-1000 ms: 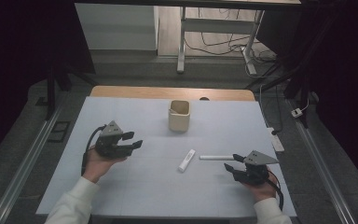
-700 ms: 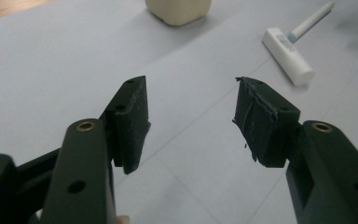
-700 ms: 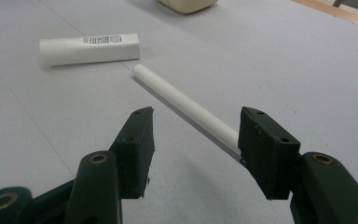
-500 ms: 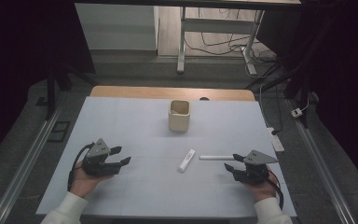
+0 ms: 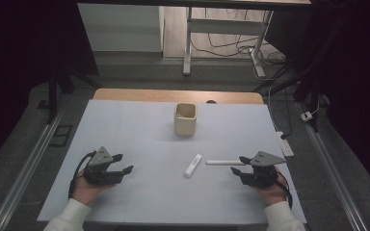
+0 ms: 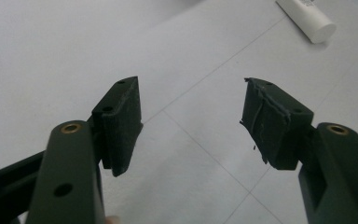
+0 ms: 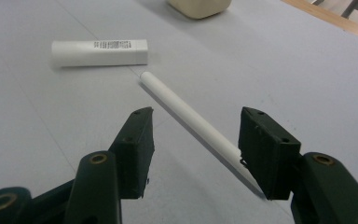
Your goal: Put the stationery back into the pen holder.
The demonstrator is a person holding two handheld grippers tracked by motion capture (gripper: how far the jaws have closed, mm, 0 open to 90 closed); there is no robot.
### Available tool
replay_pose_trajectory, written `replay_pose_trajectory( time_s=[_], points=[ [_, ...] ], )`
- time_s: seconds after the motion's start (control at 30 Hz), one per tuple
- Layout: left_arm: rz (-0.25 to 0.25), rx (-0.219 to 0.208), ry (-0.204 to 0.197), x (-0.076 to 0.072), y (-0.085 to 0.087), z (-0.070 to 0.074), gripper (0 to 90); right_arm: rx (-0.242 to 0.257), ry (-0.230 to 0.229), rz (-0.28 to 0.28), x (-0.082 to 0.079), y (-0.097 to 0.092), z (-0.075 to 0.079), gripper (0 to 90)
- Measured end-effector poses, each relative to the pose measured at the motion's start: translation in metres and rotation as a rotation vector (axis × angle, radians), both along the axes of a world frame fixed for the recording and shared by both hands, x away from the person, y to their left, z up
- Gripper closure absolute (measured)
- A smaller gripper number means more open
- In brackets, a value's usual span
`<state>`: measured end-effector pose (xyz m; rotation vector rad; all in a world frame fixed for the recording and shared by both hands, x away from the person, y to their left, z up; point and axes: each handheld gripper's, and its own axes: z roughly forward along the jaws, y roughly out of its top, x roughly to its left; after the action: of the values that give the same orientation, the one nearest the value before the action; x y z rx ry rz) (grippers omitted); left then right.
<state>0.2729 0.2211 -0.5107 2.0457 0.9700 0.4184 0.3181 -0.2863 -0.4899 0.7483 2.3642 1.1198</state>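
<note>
- The right gripper point(image 7: 193, 140) is held low over the table point(image 5: 139, 130), jaws spread, nothing pinched between them.
- A thin white stick point(image 7: 191, 119) lies just ahead of that gripper, its near end running under the right-hand pad; whether pad and stick touch cannot be told.
- The stick is judged light, stiff and smooth, so it may roll or slip; a hold across its middle, jaws square to its length, looks safest.
- The left gripper point(image 5: 120, 163) is seen well apart on the other side of the table, jaws having just been opening, with nothing between them.
- A short white tube point(image 5: 192, 164) with a printed label lies flat beside the stick's far end; it looks light and rigid too.
- Farther back a cream cup point(image 5: 185, 119) stands upright, probably the place for both.
</note>
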Motion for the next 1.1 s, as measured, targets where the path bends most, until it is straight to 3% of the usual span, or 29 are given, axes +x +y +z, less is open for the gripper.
replay_pose_trajectory(
  time_s=[0.4, 0.63, 0.77, 1.1],
  points=[
    [0.003, 0.011, 0.011, 0.001, 0.001, -0.003, 35.0, -0.077, 0.038, 0.033, 0.017, 0.01, 0.012, 44.1],
    [-0.003, 0.012, 0.017, 0.001, -0.001, -0.004, 34.4, -0.113, 0.068, 0.065, 0.032, 0.025, 0.031, 43.8],
    [-0.004, 0.012, 0.016, 0.0, 0.0, -0.005, 34.5, -0.103, 0.088, 0.076, 0.045, 0.033, 0.039, 43.6],
    [-0.015, 0.025, 0.022, 0.002, -0.002, -0.007, 34.9, -0.141, 0.138, 0.104, 0.063, 0.04, 0.035, 43.3]
  ],
)
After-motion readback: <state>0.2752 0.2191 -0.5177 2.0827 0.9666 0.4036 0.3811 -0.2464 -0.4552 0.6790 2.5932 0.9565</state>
